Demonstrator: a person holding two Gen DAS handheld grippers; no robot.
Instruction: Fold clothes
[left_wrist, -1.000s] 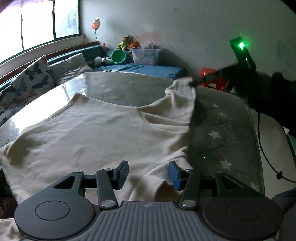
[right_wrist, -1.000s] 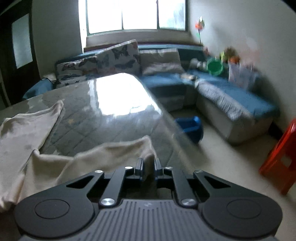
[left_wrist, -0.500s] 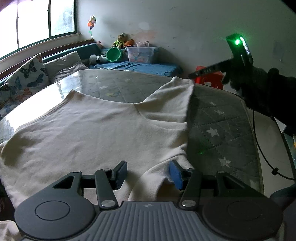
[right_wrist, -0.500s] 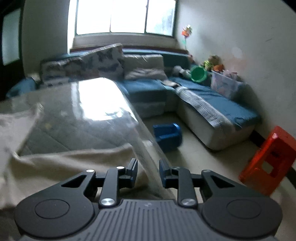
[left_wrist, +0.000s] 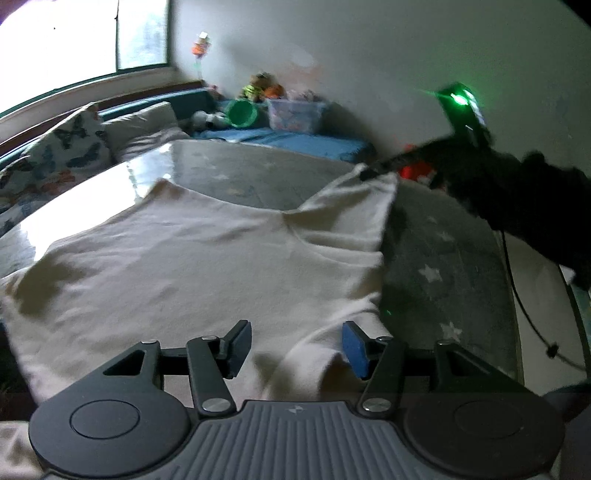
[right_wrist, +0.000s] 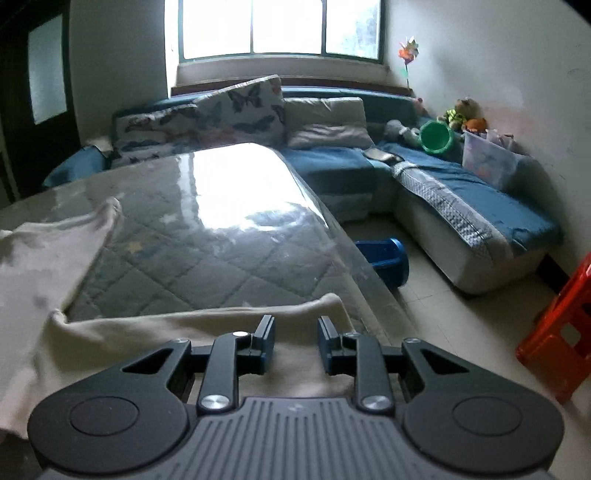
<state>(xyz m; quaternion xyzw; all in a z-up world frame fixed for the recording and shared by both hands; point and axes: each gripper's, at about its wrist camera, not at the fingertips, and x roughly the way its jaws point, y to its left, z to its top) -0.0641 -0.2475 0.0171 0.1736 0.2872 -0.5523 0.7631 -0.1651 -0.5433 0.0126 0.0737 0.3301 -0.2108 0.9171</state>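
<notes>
Left wrist view: cream garment (left_wrist: 207, 266) lies spread under the left gripper (left_wrist: 297, 345), jaws apart; right gripper (right_wrist: 295, 341) likewise gapes over its sleeve (right_wrist: 207, 325).

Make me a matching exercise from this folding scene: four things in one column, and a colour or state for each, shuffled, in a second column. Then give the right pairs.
Things:
1. garment
2. left gripper
3. stool
4. bucket

Colour or state:
A. green, lying on the sofa
B. cream, spread on the table
C. red-orange, standing on the floor
D. open, fingers apart above cloth

Right pairs: 1-B, 2-D, 3-C, 4-A
</notes>
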